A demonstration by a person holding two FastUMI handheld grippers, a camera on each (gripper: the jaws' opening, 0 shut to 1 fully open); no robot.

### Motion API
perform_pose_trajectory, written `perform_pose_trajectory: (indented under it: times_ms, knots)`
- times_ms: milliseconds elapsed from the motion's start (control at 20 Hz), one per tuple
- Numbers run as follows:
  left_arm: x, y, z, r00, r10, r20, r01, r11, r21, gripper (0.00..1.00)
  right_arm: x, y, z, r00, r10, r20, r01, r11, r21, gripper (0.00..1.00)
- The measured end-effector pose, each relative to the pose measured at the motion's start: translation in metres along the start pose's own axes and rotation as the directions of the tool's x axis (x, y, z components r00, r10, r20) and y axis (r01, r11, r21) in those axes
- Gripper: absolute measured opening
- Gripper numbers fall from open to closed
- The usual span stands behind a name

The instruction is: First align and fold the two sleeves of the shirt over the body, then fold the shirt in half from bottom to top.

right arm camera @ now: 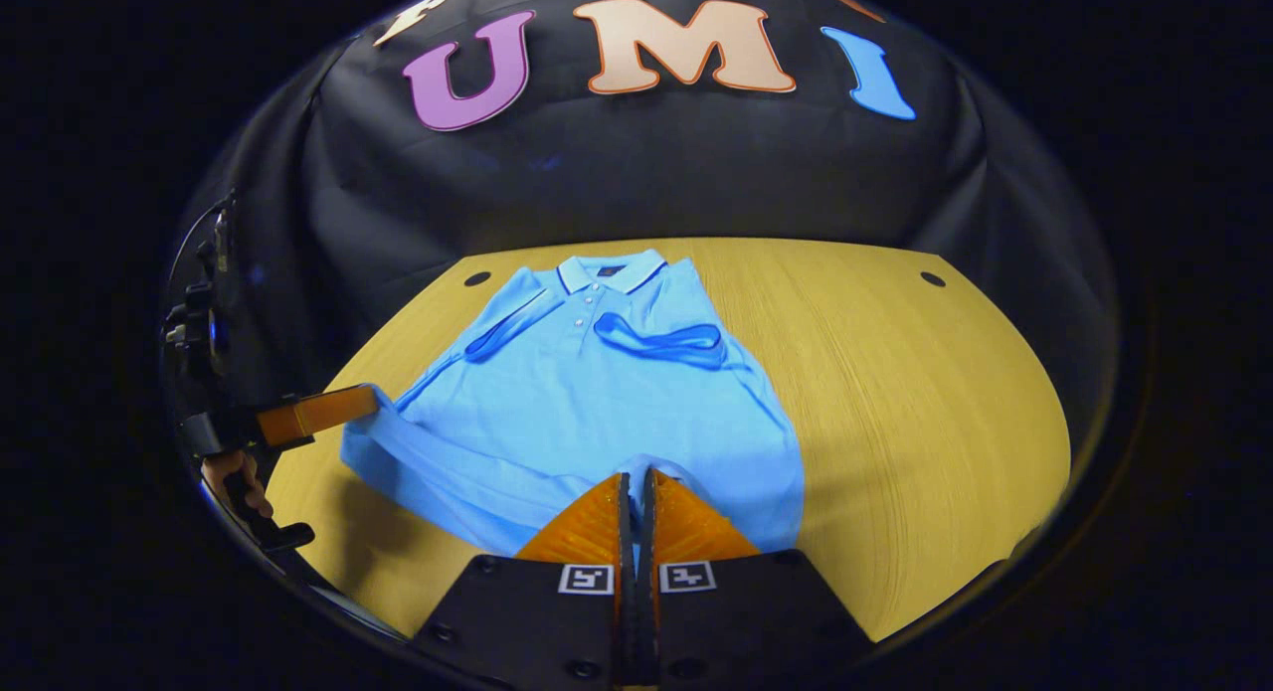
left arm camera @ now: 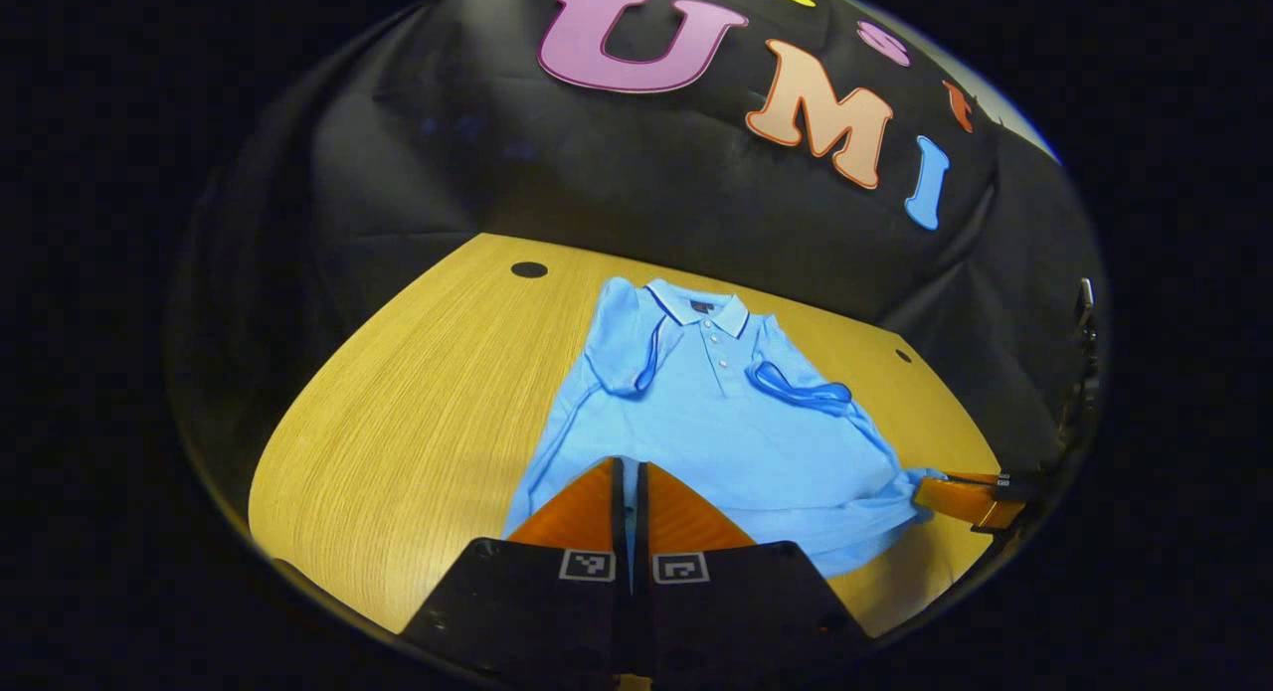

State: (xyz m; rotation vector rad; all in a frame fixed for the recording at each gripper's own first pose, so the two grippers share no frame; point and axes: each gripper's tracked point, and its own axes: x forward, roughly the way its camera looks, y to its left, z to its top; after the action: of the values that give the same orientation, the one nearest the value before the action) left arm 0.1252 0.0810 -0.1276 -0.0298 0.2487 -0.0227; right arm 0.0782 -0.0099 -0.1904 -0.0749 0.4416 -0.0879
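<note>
Wooden table, blue polo shirt sleeves folded; left gripper, right gripper fingers pinch hem corners.

**Booth Surroundings**

A wooden table with light, fine grain lies ahead of both grippers. Dark round holes sit near its far corners. A wrinkled black cloth wall rises directly behind the far edge. Lighting falls brightest on the tabletop.
</note>
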Motion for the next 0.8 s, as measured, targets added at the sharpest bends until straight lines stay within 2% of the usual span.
perform_pose_trajectory:
  times_ms: [150,450,800]
  knots:
    - [0.035,0.007,0.025,1.000,-0.020,0.004,0.020,1.000,0.002,0.00,0.034,-0.008,0.037,0.998,-0.043,0.049,0.043,0.999,0.007,0.02]
    - [0.098,0.002,0.065,0.996,-0.084,0.020,0.083,0.996,0.022,0.00,0.094,-0.024,0.080,0.987,-0.138,0.082,0.135,0.990,0.048,0.03]
    - [0.153,0.000,0.102,0.991,-0.126,0.035,0.126,0.992,0.005,0.00,0.152,-0.035,0.124,0.974,-0.193,0.116,0.196,0.981,-0.007,0.02]
